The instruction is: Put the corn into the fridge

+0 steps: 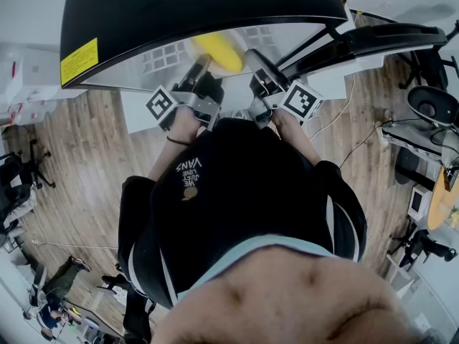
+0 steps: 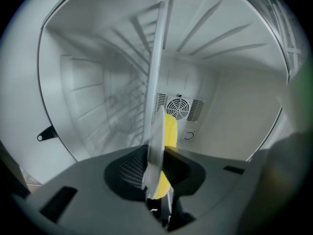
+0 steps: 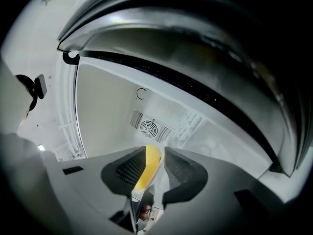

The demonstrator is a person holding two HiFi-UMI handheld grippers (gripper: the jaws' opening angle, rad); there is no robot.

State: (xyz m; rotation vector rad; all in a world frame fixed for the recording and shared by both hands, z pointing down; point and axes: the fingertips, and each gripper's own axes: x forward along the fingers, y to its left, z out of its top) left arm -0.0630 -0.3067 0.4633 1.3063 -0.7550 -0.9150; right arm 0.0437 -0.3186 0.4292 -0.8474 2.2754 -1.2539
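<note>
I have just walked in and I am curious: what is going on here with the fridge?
A person holds a gripper in each hand and reaches both into the open fridge. The left gripper is closed on the corn, with a thin pale sheet pressed beside it; what that sheet is, I cannot tell. The right gripper has the corn between its jaws, but they stand apart, with a gap on one side. The corn is inside the fridge and not yet released.

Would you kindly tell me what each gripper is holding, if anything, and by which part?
The left gripper clamps the corn by its near end. The right gripper has its jaws apart around the corn, one pad clear of it: no grip.
</note>
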